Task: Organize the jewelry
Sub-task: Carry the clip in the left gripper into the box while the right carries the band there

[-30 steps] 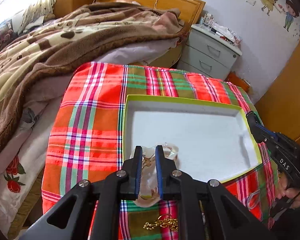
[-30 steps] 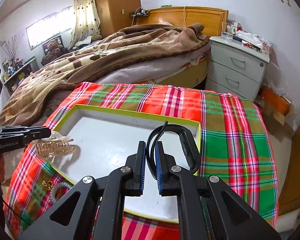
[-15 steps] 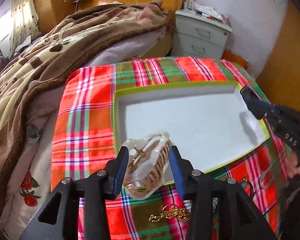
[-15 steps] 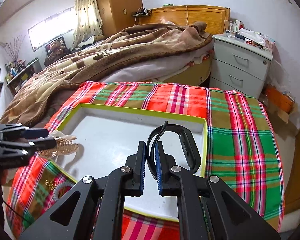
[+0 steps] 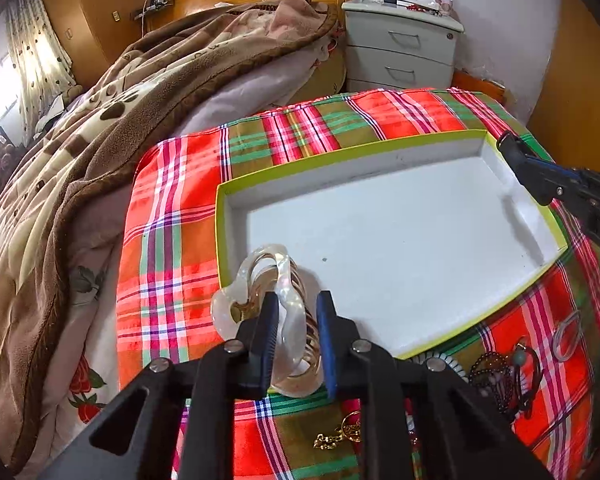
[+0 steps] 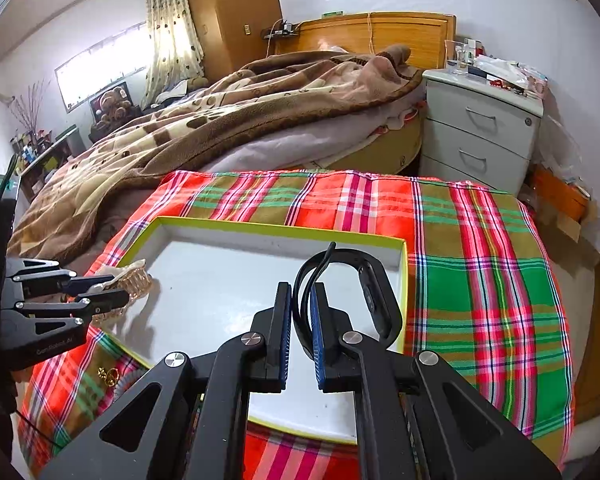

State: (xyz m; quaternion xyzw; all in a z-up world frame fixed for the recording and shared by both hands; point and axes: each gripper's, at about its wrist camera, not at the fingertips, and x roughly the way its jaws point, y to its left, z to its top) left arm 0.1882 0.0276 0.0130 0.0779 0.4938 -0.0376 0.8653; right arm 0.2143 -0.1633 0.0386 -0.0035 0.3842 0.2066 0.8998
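Observation:
A white tray with a lime-green rim (image 5: 340, 164) (image 6: 268, 226) lies on the plaid cloth. My left gripper (image 5: 296, 312) is shut on a pearly hair claw clip (image 5: 260, 280) with gold teeth, held over the tray's near-left corner; the clip also shows in the right wrist view (image 6: 134, 278). My right gripper (image 6: 300, 304) is shut on the strap of a black fitness band (image 6: 364, 280), held over the tray's right side. Its fingers enter the left wrist view at the right (image 5: 536, 176).
Loose jewelry lies on the plaid cloth (image 5: 168, 220) near the tray: a gold chain (image 5: 340, 434), dark beads (image 5: 496, 372), a clear ring (image 5: 566, 334). A bed with a brown blanket (image 6: 220, 120) is behind, a grey nightstand (image 6: 480, 132) at the back right.
My left gripper opened on the clip half a second ago and has closed on it again, turned and moved it left. The right gripper holds the band almost still.

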